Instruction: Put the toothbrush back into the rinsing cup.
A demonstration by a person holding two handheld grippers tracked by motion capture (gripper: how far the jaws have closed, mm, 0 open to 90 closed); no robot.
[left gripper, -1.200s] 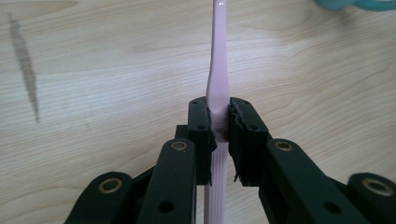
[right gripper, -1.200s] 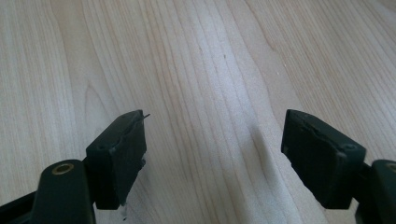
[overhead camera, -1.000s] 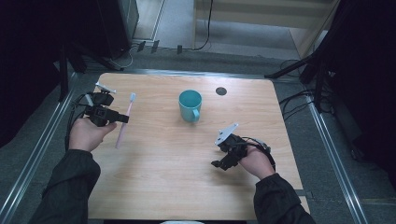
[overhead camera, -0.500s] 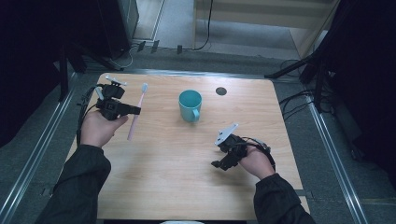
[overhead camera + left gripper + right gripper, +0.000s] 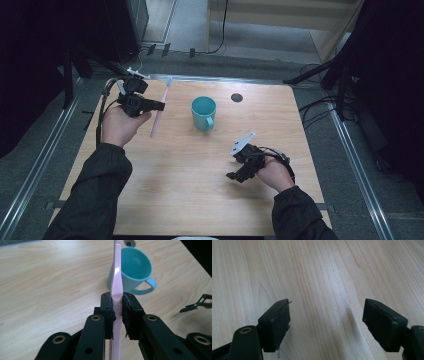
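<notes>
Left tongs (image 5: 161,105), toothbrush (image 5: 159,109) lifted farther forward

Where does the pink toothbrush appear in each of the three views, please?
High view: the pink toothbrush is at the upper left, held in the left gripper, left of the teal cup.
Left gripper view: centre, the pink toothbrush rises between the shut jaws.
Right gripper view: not in it.
Shared landmark: the teal cup.

Legible text, labels, brands, numbers, signs: none. The teal cup (image 5: 203,112) and pink toothbrush (image 5: 159,109) carry no readable marking. Wooden table (image 5: 190,185): plain, unmarked.
</notes>
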